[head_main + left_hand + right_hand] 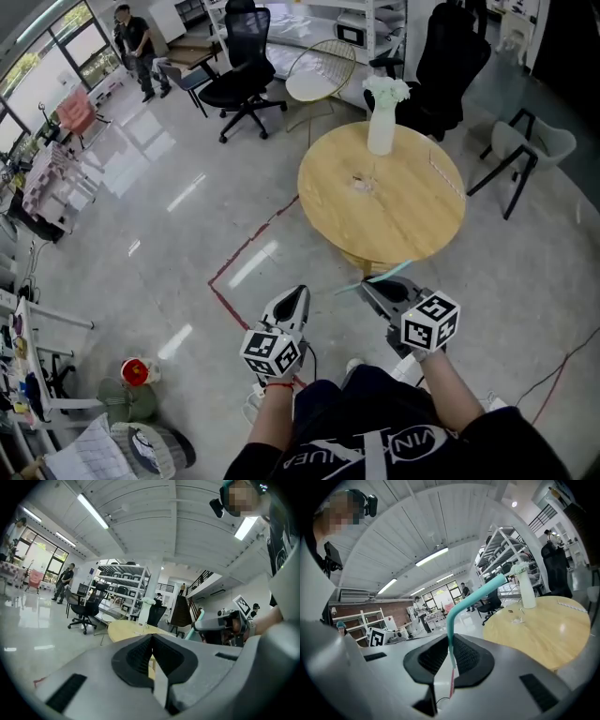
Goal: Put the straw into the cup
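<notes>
The teal straw [474, 598] is pinched between the fingers [468, 658] of the right gripper [369, 284]. They are clenched on its lower stretch, with only the straw's own width between them. From the grip the short part stands nearly upright. At the bend the long part slants up and to the right, toward the round wooden counter [412, 225].

In the head view the straw's long axis lies across the picture, from lower left to upper right, and its upper end shows against the counter's near edge. It is held in the air in front of the person, not on the counter.

The left gripper [298, 292] is just beside the right 1. Its 2 fingers [136, 656] are closed tip to tip with nothing between them.

On the counter, a white vase [381, 131] stands at the far edge. A small clear thing [364, 182] sits near the middle, too small to make out.
</notes>
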A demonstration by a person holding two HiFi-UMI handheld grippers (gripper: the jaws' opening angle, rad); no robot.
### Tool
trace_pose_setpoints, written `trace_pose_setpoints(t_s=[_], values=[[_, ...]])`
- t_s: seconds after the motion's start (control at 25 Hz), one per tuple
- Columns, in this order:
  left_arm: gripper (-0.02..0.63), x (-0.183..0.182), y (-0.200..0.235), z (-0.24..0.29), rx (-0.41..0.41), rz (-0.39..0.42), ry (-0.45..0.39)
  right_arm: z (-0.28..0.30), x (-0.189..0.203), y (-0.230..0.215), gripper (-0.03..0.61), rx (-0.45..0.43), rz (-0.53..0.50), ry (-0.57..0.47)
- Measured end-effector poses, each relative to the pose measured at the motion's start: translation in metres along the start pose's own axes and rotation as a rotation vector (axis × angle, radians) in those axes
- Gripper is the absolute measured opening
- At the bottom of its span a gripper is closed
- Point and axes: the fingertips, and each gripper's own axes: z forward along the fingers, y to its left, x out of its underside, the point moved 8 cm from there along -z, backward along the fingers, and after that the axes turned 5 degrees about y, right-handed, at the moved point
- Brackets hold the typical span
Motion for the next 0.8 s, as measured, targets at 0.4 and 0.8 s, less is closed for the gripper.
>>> trace_pose_setpoints(t_s=[0.4,0.8], values=[[0.008,-0.008,0.008,0.015,0.005,-0.008,0.017,0.006,-0.009,-0.013,0.032,-0.016,0.001,-0.016],[0.007,-0.027,0.051,0.093,0.094,-0.027,0.044,0.048,-0.038,-0.065,0.032,0.047,0.04,-0.026]])
